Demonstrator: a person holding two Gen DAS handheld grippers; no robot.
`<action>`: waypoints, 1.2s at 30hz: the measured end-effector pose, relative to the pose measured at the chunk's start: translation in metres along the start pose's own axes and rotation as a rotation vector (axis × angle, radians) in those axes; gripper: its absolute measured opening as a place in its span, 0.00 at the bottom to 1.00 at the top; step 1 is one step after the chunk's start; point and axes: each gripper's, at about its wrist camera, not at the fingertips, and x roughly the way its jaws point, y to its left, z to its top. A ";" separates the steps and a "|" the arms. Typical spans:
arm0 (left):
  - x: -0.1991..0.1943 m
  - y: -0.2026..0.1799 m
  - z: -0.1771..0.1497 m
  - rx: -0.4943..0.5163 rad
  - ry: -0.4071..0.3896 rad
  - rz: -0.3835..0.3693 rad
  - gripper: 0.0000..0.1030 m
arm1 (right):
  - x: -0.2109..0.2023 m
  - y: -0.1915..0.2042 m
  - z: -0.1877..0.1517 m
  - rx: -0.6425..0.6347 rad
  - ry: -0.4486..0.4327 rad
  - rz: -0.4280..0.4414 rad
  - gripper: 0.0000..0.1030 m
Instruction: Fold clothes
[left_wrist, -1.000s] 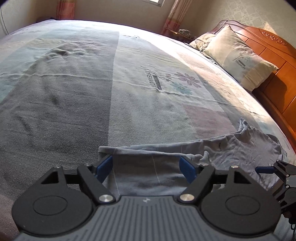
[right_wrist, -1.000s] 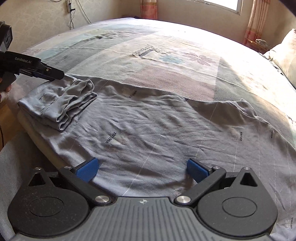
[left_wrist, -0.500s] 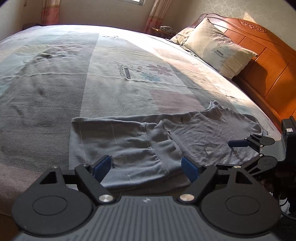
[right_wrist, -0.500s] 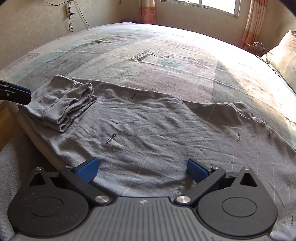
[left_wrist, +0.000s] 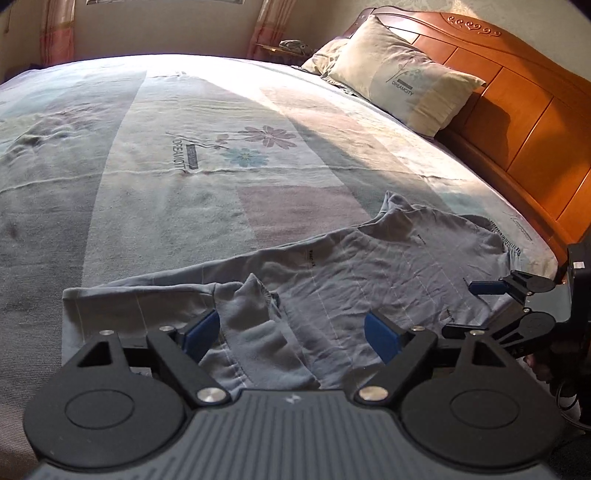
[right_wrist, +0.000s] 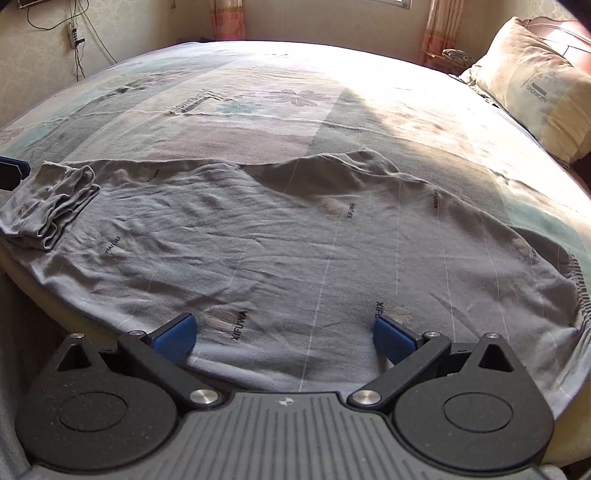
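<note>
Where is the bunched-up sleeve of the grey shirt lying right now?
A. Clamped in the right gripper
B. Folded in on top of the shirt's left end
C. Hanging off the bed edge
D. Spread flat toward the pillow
B: the bunched sleeve lies folded onto the grey shirt at its left end, near the open left gripper; the right gripper is open and holds nothing.

- Strong daylight enters from the far window side; the bedspread (right_wrist: 369, 74) is blown out to near white at the far edge in both views.
- Near foreground dim, in shade.
- Headboard (left_wrist: 517, 110) lit warm, pillow (left_wrist: 406, 85) casting a shadow on it.
- Heavy fisheye curvature, dark corner vignetting.
- Focus sharp overall.
</note>
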 end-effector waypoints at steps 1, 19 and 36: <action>0.011 0.005 -0.004 -0.030 0.032 0.006 0.83 | -0.001 0.000 -0.002 -0.010 -0.003 0.000 1.00; 0.040 -0.092 -0.043 0.047 0.080 0.019 0.86 | -0.017 -0.011 -0.025 -0.080 -0.062 0.048 1.00; 0.046 -0.141 -0.026 0.071 0.142 -0.059 0.89 | -0.022 -0.060 -0.043 0.059 -0.115 -0.015 1.00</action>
